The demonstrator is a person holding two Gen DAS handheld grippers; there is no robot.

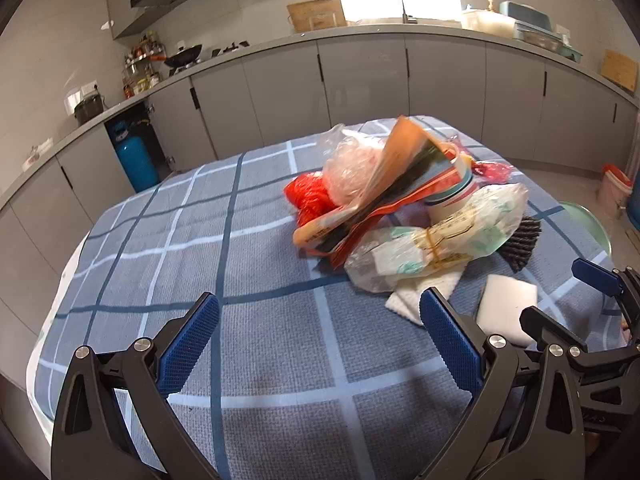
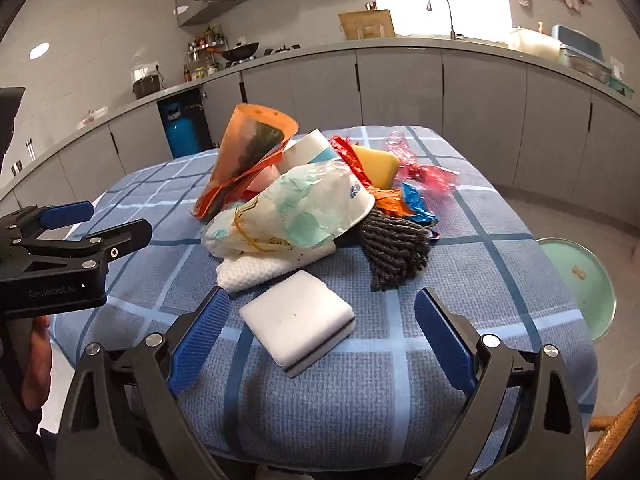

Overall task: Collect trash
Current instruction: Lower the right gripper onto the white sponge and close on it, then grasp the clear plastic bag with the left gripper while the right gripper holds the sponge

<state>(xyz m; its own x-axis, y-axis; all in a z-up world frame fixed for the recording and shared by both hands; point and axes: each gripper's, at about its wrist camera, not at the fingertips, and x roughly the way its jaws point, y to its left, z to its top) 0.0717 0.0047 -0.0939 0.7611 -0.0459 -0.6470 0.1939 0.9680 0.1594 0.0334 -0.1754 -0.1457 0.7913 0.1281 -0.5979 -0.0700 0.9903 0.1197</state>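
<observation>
White sponge [image 2: 298,320] between released right tool [image 2: 320,336], trash heap [image 2: 304,200] beyond, left tool [image 1: 318,344] released

A blue gas cylinder [image 1: 134,160] stands below the grey counter [image 1: 240,54]

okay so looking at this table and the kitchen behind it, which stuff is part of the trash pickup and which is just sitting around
Belongs to the job:
orange wrapper
clear plastic bag
white sponge
grey mop strands
yellow sponge
paper towel
right gripper, open

Just lying about:
blue gas cylinder
wok
cutting board
green stool
</observation>
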